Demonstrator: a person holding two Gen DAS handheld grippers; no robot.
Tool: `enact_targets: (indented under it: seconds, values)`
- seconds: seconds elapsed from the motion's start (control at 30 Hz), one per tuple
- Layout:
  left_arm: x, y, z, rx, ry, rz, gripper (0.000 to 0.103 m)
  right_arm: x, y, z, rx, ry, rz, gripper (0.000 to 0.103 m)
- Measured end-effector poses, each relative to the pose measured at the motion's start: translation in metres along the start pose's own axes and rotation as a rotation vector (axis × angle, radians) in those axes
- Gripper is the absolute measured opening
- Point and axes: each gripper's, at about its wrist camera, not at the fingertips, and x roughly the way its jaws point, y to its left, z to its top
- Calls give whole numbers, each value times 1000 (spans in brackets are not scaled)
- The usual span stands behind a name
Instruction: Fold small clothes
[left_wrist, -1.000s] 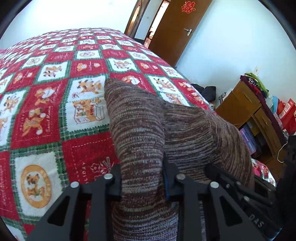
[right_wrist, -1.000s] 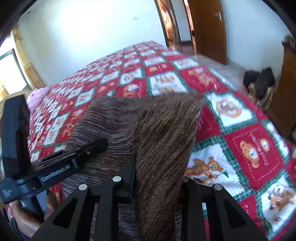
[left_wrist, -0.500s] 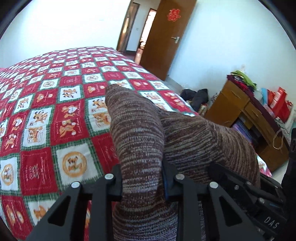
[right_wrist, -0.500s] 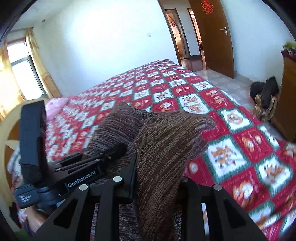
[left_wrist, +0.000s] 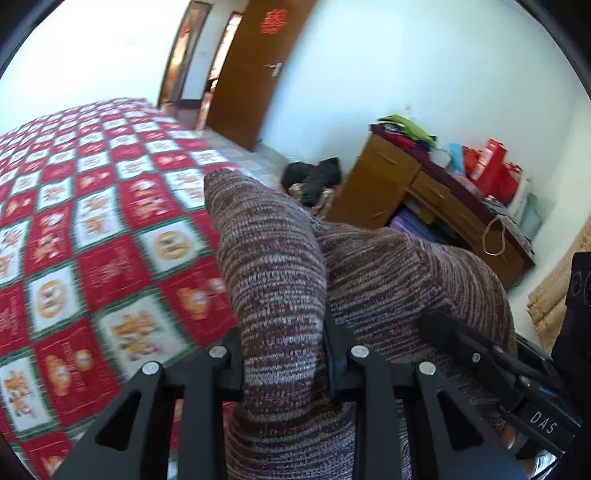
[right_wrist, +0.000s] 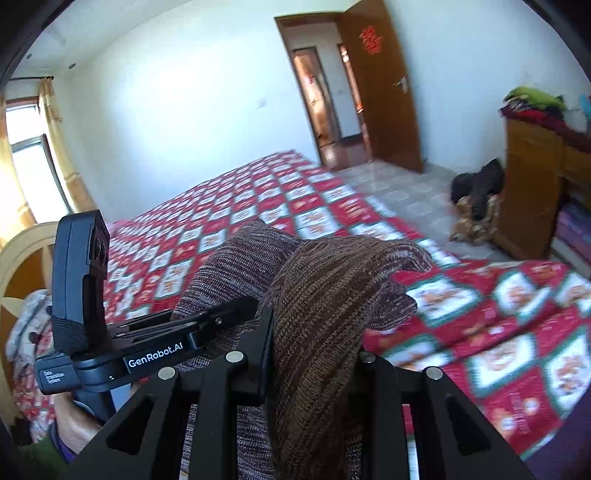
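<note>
Left gripper (left_wrist: 284, 369): jaws clamped on a bunched edge of the knit garment (left_wrist: 273, 273)
Right gripper (right_wrist: 314, 369): jaws clamped on another bunched edge of it
Garment: brown striped knit; held up between both grippers, above the bed (right_wrist: 461, 317); folds drape over the jaws
Bed: red, white and green patchwork cover
Desk (left_wrist: 436, 199): wooden, against the wall; piled with clothes and boxes

Both views ride on the hand-held grippers and look forward and downward along their fingers, very near the brown knitted garment (left_wrist: 280, 280) that fills each lower middle. The left wrist view faces over the bed's (left_wrist: 92, 229) foot edge towards the door (left_wrist: 255, 74) and wooden desk (left_wrist: 424, 199). The right wrist view, beside it, shares these and shows the left gripper (right_wrist: 236, 314).
</note>
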Motion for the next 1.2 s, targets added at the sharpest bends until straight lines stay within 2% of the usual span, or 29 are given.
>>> enact_targets:
  seconds: [0.23, 0.3, 0.4, 0.47, 0.53, 0.57, 0.67, 0.77, 0.87, 0.93, 0.97, 1.1, 1.2]
  values:
    - [52, -28, -11, 3, 26, -12, 30, 6, -49, -12, -10, 6, -114, 26]
    - [70, -29, -17, -16, 58, 1, 30, 19, -61, -20, -22, 27, -145, 26]
    - [98, -25, -28, -45, 144, 42, 33, 45, -89, -41, 7, 106, -173, 26]
    - [108, -12, -37, -100, 192, 49, 53, 62, -113, -55, 78, 169, -163, 26]
    - [106, 2, -38, -176, 199, 35, 70, 65, -137, -65, 201, 175, -96, 34]
    - [105, 12, -38, -206, 217, 19, 73, 63, -146, -70, 261, 169, -61, 37]
    - [96, 22, -39, -228, 238, -28, 73, 55, -166, -80, 378, 174, 21, 46]
    - [74, 22, -40, -203, 223, -36, 73, 35, -171, -82, 393, 152, 11, 47]
    - [47, 12, -44, -137, 166, 9, 71, -3, -162, -74, 307, 45, -121, 45]
    - [39, 8, -43, -104, 142, 52, 71, -26, -143, -66, 216, -10, -202, 30]
    - [32, 4, -46, -90, 134, 70, 71, -32, -135, -65, 192, -23, -216, 27]
    - [34, -17, -52, -11, 117, 125, 70, -31, -97, -71, 138, -9, -185, 24]
    - [35, -33, -58, 67, 75, 201, 70, -17, -77, -83, 132, 19, -172, 24]
